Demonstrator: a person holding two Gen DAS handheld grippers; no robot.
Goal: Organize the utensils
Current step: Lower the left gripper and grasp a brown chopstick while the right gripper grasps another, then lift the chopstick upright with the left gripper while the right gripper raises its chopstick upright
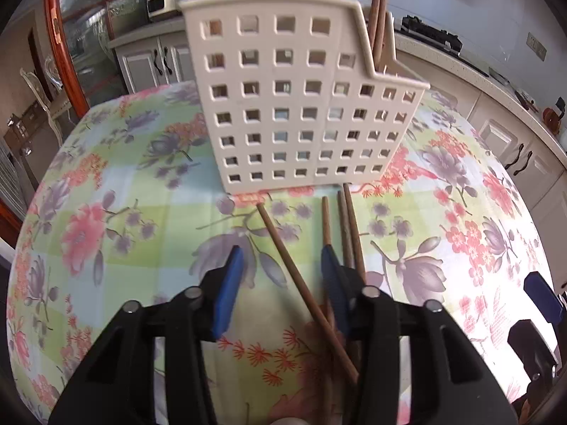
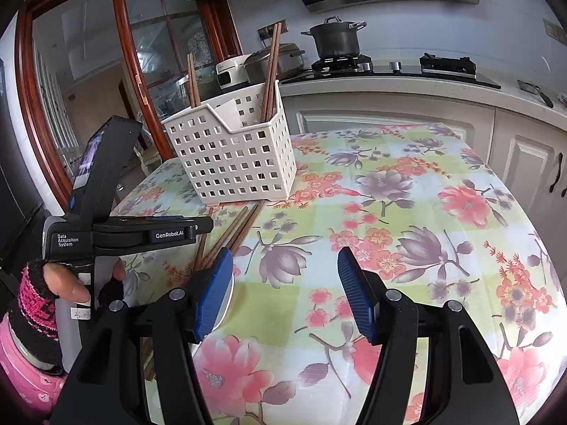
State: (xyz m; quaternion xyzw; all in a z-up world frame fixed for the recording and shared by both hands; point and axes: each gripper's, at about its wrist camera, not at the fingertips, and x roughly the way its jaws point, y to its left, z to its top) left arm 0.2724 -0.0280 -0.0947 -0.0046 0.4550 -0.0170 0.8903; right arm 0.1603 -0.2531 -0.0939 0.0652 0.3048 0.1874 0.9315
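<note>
A white perforated utensil basket (image 1: 301, 106) stands on the floral tablecloth, with several brown chopsticks upright in it (image 2: 271, 71). Several loose brown chopsticks (image 1: 297, 276) lie on the cloth in front of the basket. My left gripper (image 1: 281, 256) is open just above them, one chopstick running between its blue pads and the others under its right finger. In the right wrist view the basket (image 2: 234, 156) is at the upper left and the loose chopsticks (image 2: 234, 233) lie beside it. My right gripper (image 2: 285, 262) is open and empty above the cloth.
The left hand-held gripper body (image 2: 106, 212) and gloved hand fill the right view's left side. The table (image 2: 443, 212) has a floral cloth; its edges drop off left and far. Kitchen cabinets (image 2: 389, 113) and a stove with a pot (image 2: 335, 40) stand behind.
</note>
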